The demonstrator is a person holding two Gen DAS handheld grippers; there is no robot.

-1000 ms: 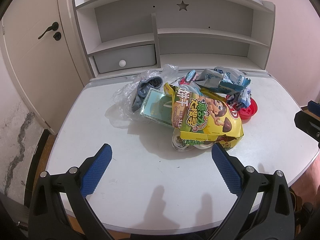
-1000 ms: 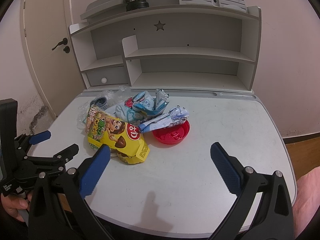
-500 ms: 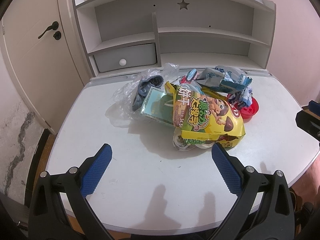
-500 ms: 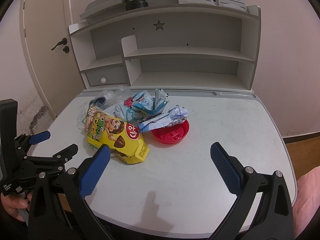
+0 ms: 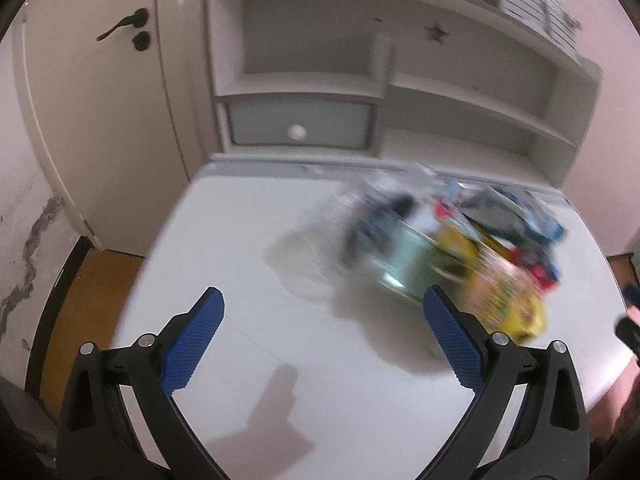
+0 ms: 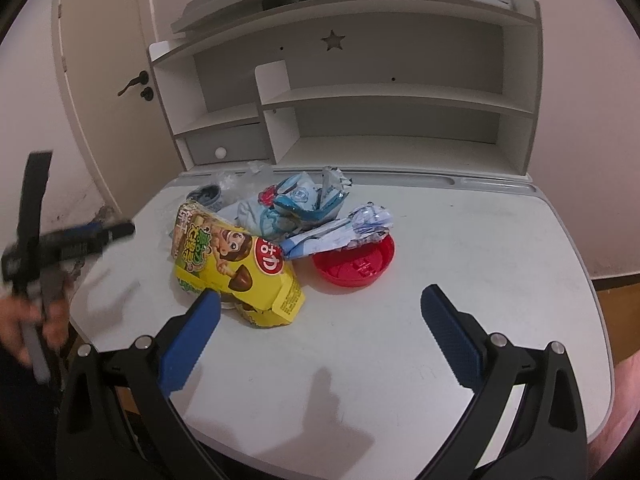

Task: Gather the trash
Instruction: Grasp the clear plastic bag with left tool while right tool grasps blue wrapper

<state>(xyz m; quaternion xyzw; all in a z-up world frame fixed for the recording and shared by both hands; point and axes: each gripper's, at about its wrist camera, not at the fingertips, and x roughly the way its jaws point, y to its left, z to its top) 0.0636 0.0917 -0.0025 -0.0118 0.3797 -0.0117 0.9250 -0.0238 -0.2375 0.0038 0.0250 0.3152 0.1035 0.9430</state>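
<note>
On the white desk (image 6: 460,240) lies one heap of trash: one yellow snack bag (image 6: 236,268), one red lid (image 6: 354,266), several blue-and-white wrappers (image 6: 320,216), exact count unclear. Both tongs are spread and hold nothing. The heap sits ahead-left of the right gripper (image 6: 320,312) and ahead-right of the left gripper (image 5: 322,326), whose view is blurred.

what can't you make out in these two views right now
- Left wrist view: the trash pile is smeared by motion blur, so no wrapper can be read.
- Right wrist view: the left gripper is blurred; its jaw state is unclear.
- Right wrist view: the yellow snack box hides what lies under it.
</note>
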